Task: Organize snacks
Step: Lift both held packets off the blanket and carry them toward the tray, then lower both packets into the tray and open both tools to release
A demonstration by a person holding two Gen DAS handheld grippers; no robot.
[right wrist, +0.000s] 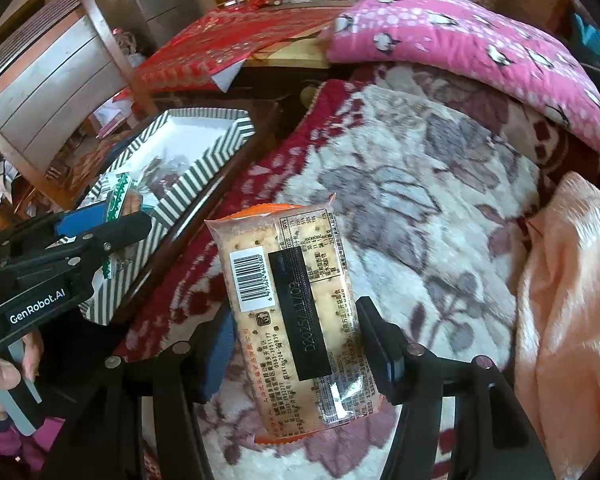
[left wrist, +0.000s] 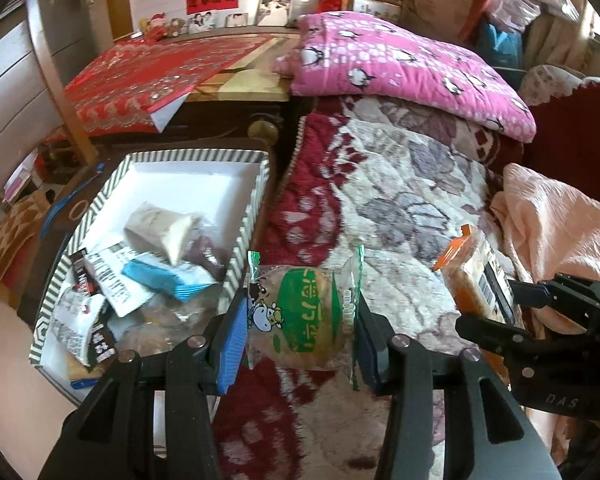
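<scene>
Left jaws: the left gripper [left wrist: 300, 316] is part closed, pads pressing a round pastry packet [left wrist: 306, 316] with green print and a cartoon cow.
Right jaws: the right gripper [right wrist: 296, 344] clamps a cracker packet [right wrist: 292, 316], long axis running away from the jaws, barcode uppermost.
Key relation: the striped box [left wrist: 244, 236], holding other snacks, lies to the left of both; the left hand is nearer.
Support: both packets hang over a floral blanket [left wrist: 400, 208].
Legible writing: "GenRobot.AI" on the left gripper's body.

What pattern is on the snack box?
Dark green and white stripes on the box walls, white inside. Left wrist view shows it best.
</scene>
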